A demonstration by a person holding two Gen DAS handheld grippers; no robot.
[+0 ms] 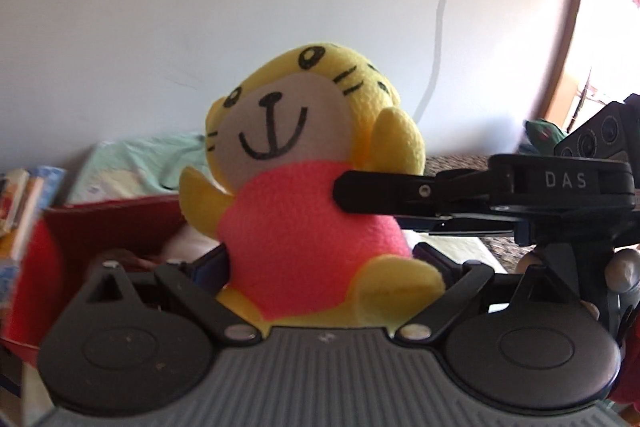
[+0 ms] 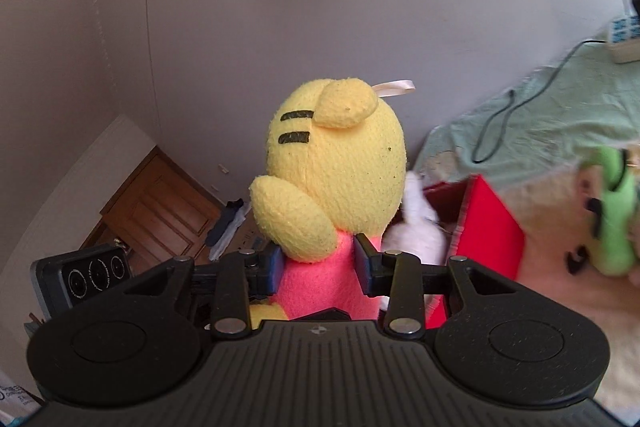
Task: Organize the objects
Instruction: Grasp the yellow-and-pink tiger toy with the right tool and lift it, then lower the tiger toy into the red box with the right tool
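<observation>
A yellow plush tiger in a pink shirt fills the middle of both views, held up in the air in front of a pale wall. In the left wrist view it faces the camera, its smiling face tilted toward the upper right. The left gripper at the bottom of the frame closes its blue-padded jaws on the toy's lower body, just above the yellow feet. The right gripper reaches in from the right edge and presses against the pink shirt under the toy's raised arm; white letters "DAS" are readable on its black body.

In the right wrist view the plush tiger shows its back, with two black stripes and a white ribbon loop on the head. The right gripper pinches the pink torso between its blue pads.

A red box sits at the right behind the toy, and a green plush lies blurred at the far right edge. A power strip rests in the upper right corner on a green sheet.
</observation>
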